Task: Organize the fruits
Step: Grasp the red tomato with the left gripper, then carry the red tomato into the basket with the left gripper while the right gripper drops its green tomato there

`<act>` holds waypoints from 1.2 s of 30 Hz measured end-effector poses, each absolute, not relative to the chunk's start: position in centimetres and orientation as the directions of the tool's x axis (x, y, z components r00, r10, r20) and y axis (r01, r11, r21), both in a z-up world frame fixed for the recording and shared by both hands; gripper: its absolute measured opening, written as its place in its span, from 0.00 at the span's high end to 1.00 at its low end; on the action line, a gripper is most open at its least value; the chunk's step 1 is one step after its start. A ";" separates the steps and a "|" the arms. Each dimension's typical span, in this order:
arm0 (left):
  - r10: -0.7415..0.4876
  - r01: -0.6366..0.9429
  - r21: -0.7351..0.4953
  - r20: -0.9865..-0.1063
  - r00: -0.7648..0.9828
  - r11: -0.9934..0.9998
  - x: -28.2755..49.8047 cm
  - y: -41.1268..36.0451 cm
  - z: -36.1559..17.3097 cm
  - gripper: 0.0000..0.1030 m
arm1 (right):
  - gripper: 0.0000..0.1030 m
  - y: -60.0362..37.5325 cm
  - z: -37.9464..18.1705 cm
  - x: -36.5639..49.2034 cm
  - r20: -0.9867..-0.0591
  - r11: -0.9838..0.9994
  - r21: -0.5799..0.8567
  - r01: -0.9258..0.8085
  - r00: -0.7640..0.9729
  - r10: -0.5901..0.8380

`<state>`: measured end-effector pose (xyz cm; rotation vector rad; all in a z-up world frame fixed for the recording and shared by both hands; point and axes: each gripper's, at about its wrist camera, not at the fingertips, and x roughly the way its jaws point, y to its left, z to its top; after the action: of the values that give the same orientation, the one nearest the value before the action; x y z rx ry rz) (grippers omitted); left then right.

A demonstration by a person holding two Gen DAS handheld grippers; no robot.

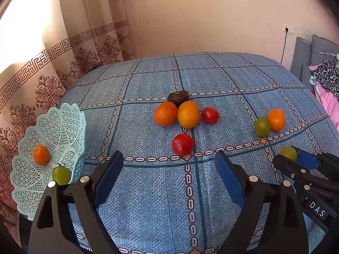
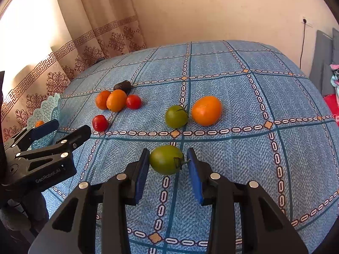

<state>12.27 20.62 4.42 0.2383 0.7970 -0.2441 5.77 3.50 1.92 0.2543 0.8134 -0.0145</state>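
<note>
My right gripper (image 2: 168, 152) is shut on a green tomato (image 2: 166, 159) that sits low over the blue checked cloth (image 2: 233, 158); both blue pads are against its sides. The same tomato (image 1: 288, 152) shows at the right gripper (image 1: 293, 160) in the left wrist view. My left gripper (image 1: 169, 156) stands open with nothing in it, just short of a red tomato (image 1: 182, 144). A mint lattice basket (image 1: 53, 122) at its left holds a small orange (image 1: 41, 155) and a green tomato (image 1: 61, 174). Two oranges (image 1: 165, 114), a red tomato (image 1: 210, 115) and a dark fruit (image 1: 178, 97) cluster mid-table.
Another green tomato (image 2: 175, 116) and an orange (image 2: 206, 110) lie side by side ahead of the right gripper. A patterned curtain (image 1: 42, 80) hangs behind the basket. Grey cushions (image 1: 317, 53) and pink bedding (image 1: 328, 99) lie past the table's right edge.
</note>
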 end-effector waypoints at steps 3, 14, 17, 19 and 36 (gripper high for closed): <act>-0.186 0.337 0.042 -0.768 0.613 0.940 13.7 20.1 3.6 0.32 | 0.65 3.3 1.7 5.8 -0.722 0.966 0.231 0.116 0.686 0.090; -0.235 0.322 -0.066 -0.820 0.522 0.944 17.5 20.1 1.0 0.72 | 0.64 3.4 1.3 5.8 -0.723 0.961 0.248 0.123 0.683 0.099; -0.242 0.322 -0.072 -0.815 0.526 0.944 17.4 20.2 1.0 0.72 | 0.64 3.5 1.1 6.0 -0.726 0.962 0.248 0.119 0.680 0.103; -0.239 0.325 -0.065 -0.812 0.532 0.944 17.1 20.2 1.0 0.72 | 0.64 3.5 1.0 6.1 -0.727 0.962 0.247 0.119 0.679 0.103; -0.156 0.305 0.062 -0.752 0.641 0.950 12.7 20.9 3.3 0.72 | 0.64 3.7 0.9 5.8 -0.725 0.961 0.241 0.139 0.683 0.083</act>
<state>12.72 20.88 3.34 0.1895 0.8360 -0.2646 5.80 3.66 0.91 0.2882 0.8210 -0.0321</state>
